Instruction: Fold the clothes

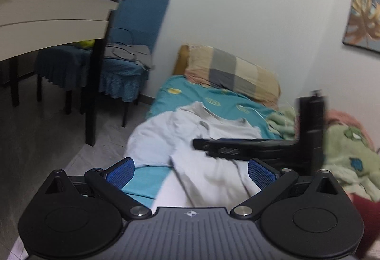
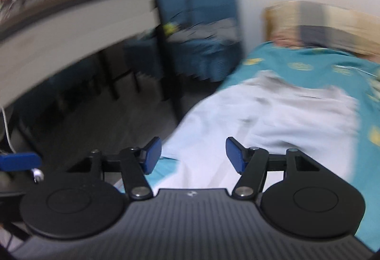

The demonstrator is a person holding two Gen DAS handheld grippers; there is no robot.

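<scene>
Right gripper (image 2: 193, 155): jaws apart, blue pads (image 2: 234, 154) clear of any fabric, positioned above the near edge of a pale garment (image 2: 273, 115). The garment lies spread on a teal bed sheet (image 2: 308, 63), with a checked pillow (image 2: 320, 25) at the far end. Blue-covered chairs (image 2: 201, 15) and a table (image 2: 71, 30) stand to the left; view blurred.

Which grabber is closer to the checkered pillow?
Right. The right gripper reaches out over the pale garment, farther up the bed toward the pillow. The left gripper hangs back nearer the garment's lower end.
</scene>
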